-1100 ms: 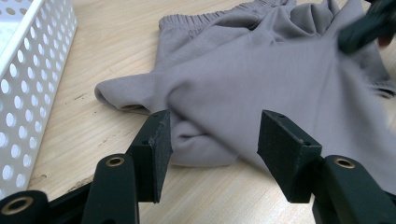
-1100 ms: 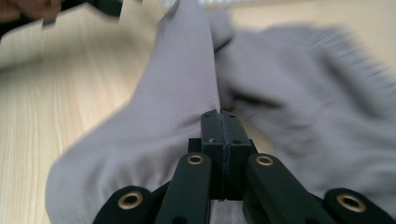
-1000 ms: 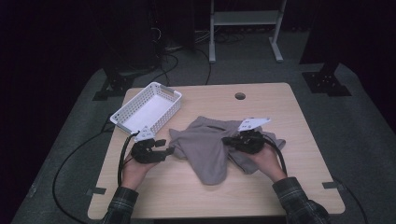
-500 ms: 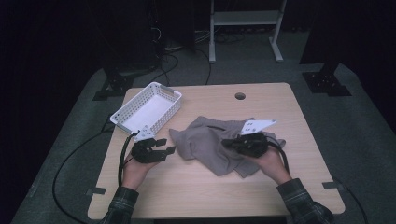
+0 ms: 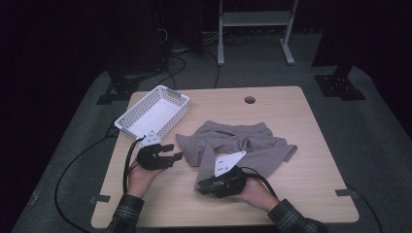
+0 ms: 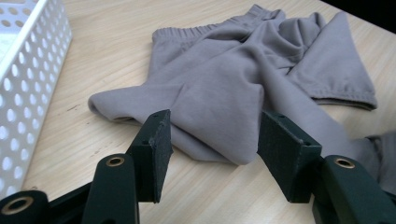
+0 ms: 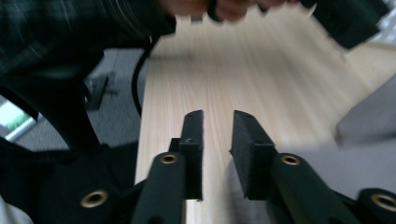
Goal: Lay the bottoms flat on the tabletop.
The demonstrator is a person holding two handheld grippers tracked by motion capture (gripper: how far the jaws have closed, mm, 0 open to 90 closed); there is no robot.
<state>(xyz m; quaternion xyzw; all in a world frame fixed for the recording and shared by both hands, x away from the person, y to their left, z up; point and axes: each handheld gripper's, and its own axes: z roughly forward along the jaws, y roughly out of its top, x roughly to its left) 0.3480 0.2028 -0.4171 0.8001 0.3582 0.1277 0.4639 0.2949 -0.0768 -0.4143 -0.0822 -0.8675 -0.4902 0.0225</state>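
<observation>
White perforated basket (image 5: 154, 113) at worktop's (image 5: 311, 145) far-left corner, set askew, one corner hanging past left edge. Bare wood strip between basket and near-left edge.

Left gripper (image 5: 167, 156) low over worktop near left edge, just short of grey sweat shorts (image 5: 238, 145); jaws about half spread, nothing between pads. In left gripper view, folded leg tip of shorts (image 6: 219, 93) just ahead of jaws, not touched; basket wall (image 6: 28, 84) close on that view's left.

Shorts crumpled mid-worktop, waistband toward far edge, one leg trailing toward right edge, other leg folded toward near edge.

Right gripper (image 5: 203, 186) near front edge, centre, pointing left, beside near hem of shorts. Jaws just been opening, narrow gap, nothing between them; bare wood ahead in right gripper view (image 7: 217, 154), grey fabric at that view's right, picture blurred.

Right third of worktop bare out to right edge; cable hole (image 5: 249, 100) near far edge. Tape tabs (image 5: 348, 192) on near corners. Grey carpet around, dark room, white frame legs (image 5: 252, 29) beyond far edge.
</observation>
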